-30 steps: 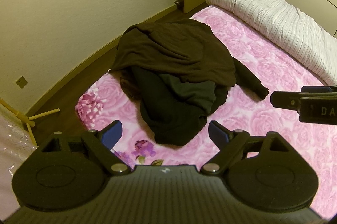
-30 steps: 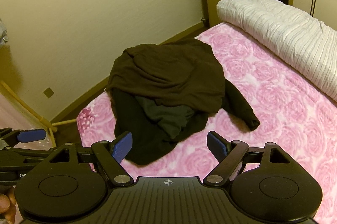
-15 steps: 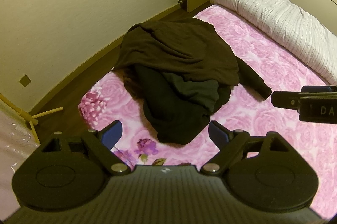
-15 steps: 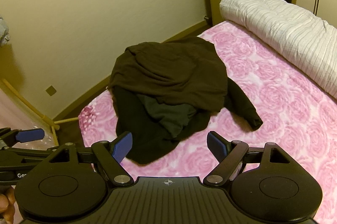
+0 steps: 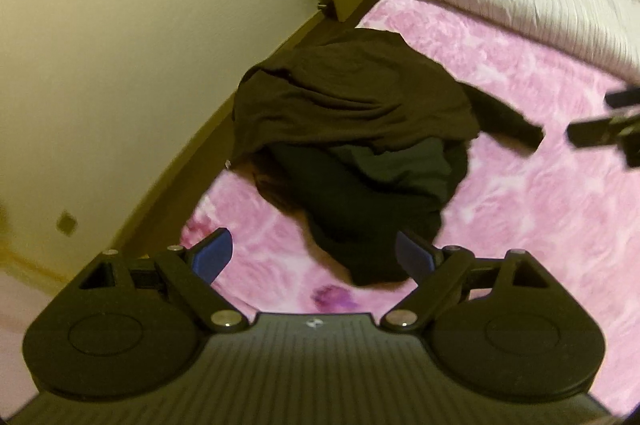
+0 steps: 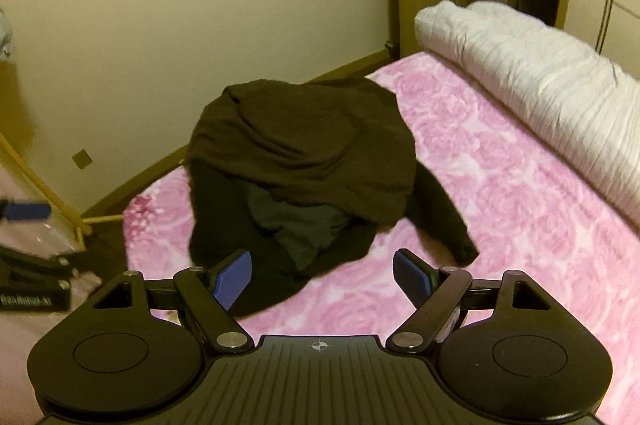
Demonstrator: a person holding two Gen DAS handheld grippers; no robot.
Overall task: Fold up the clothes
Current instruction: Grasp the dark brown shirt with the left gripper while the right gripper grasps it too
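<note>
Both tools, left point(image 5: 310, 259) & right point(image 6: 322, 275), held wide, empty, centre-bottom of frame, aimed at clothes point(image 6: 304, 161) heaped unfolded mid-bed point(image 6: 520, 209) — ready to grab.

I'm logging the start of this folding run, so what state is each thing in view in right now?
Left gripper: open, empty, above the bed.
Right gripper: open, empty.
Brown garment: crumpled, unfolded, on top of the pile.
Dark garments: bunched beneath it, unfolded.
Sleeve: stretched out flat on the sheet.
White duvet: rolled up along the bed's far side.
Pink floral sheet: spread flat.
</note>
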